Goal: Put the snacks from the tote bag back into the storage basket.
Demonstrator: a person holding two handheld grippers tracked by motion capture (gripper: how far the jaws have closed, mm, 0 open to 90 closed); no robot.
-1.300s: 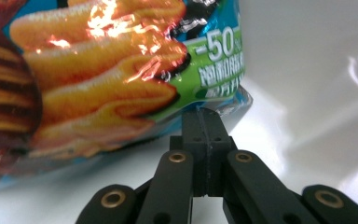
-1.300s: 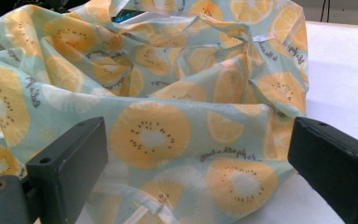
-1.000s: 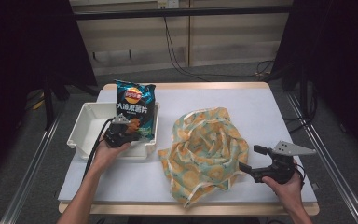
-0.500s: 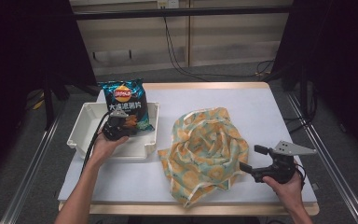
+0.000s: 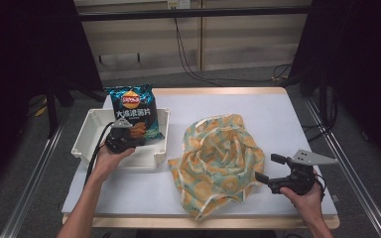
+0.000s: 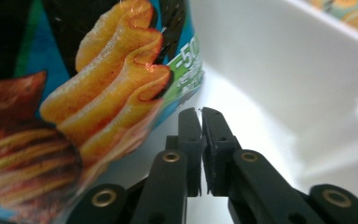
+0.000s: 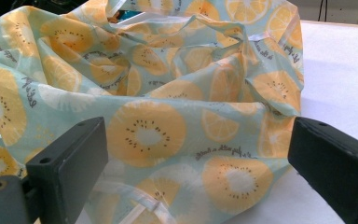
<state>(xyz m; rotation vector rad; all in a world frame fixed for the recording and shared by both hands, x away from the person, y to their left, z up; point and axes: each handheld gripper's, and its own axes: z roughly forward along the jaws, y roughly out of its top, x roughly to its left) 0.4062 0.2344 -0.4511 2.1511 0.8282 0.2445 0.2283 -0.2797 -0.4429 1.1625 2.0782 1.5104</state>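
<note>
A blue bag of crisps [image 5: 131,106] stands upright at the back of the white tray [image 5: 82,144] on the table's left. My left gripper [image 5: 123,129] is inside the tray at the bag's lower part. In the left gripper view its jaws [image 6: 201,112] are shut, with nothing visible between them, and the bag [image 6: 74,93] lies close against the left jaw. A crumpled cloth bag printed with orange slices [image 5: 216,158] lies mid-table. My right gripper [image 5: 269,168] is open at its right edge, and its jaws [image 7: 196,154] frame the cloth [image 7: 168,93].
The tray's white wall [image 6: 270,56] rises just right of my left jaws. Bare white table top [image 5: 258,106] stretches behind and right of the cloth. Cables run over the floor beyond the far edge.
The crisp bag has shifted left and stands straighter, and my left gripper has moved slightly left and forward with it. The right gripper and the cloth have stayed put.
</note>
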